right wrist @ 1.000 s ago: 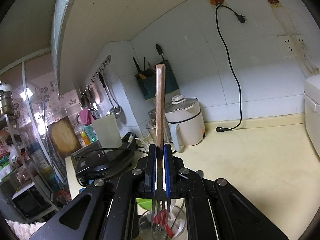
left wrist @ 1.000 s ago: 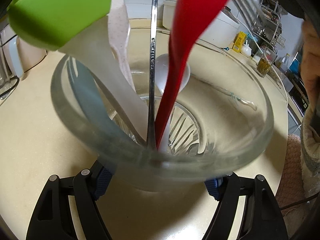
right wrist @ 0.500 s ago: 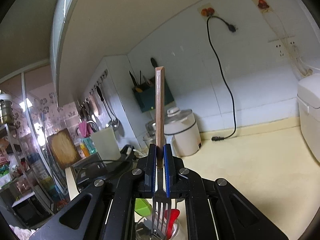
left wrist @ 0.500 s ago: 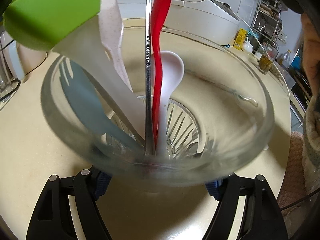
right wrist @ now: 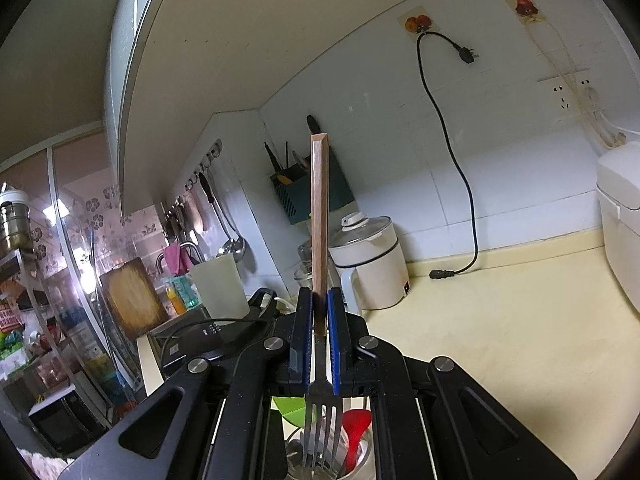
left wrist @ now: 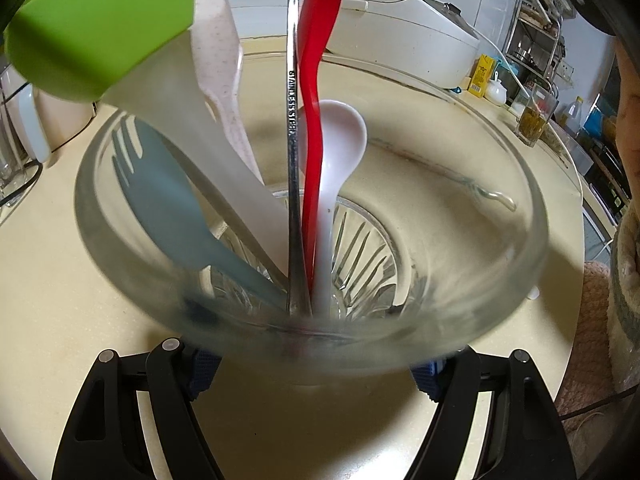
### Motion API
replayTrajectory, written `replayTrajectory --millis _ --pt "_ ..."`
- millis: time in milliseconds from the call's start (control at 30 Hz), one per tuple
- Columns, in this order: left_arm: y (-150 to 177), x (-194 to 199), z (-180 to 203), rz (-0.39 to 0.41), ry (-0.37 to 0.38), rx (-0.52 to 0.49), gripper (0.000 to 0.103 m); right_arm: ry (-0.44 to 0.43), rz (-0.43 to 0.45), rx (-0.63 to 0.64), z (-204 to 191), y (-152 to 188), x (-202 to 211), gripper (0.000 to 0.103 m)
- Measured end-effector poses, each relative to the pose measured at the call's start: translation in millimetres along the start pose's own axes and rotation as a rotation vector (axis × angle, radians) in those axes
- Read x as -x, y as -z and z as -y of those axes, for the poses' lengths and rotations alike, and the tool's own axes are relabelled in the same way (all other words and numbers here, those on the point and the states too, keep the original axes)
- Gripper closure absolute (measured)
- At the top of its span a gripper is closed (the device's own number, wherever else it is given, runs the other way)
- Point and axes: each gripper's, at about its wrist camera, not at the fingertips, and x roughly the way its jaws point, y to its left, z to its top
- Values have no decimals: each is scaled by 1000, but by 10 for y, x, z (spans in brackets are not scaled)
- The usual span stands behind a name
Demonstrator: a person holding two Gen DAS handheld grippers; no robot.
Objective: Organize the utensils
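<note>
Now the red spoon [left wrist: 316,92] stands nearly upright in the glass cup [left wrist: 460,216], close against the steel handle [left wrist: 293,160] at the middle; a second ago it leaned far off to the right across the rim. Meanwhile the white spoon [left wrist: 340,148] has come out from behind it and shows its whole bowl. So the contents have settled toward the left half of the cup, which in my judgement leaves the right half free for the next piece.

The left tool [left wrist: 316,364] sits at a middling width with its blue pads against the cup's base on either side, steadying it on the cream desk [left wrist: 60,280]. The right tool [right wrist: 319,336] is clamped tight on the fork [right wrist: 320,216], gripping it where the wooden handle meets the metal; the handle points up and the tines hang straight down over the cup mouth [right wrist: 300,456]. The fork has barely shifted over that second, so it looks poised for lowering, not yet dropped in.

Inside the cup: a green-headed scraper with a frosted handle [left wrist: 104,24] leaning left, a speckled pink utensil [left wrist: 224,80] behind it, a grey-blue plastic fork [left wrist: 160,200] along the left wall, then the steel handle, red spoon and white spoon. The ribbed lines at the cup bottom are probably cut glass, though the blur there makes it hard to be sure
</note>
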Motion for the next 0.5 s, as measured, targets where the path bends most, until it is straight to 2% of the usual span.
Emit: replayTrajectory --millis 300,500 --pt "-7 -12 8 0 2 1 23 13 -50 35 -104 142 -169 95" --pt "12 5 -32 3 11 8 23 26 -52 42 -111 160 -189 95"
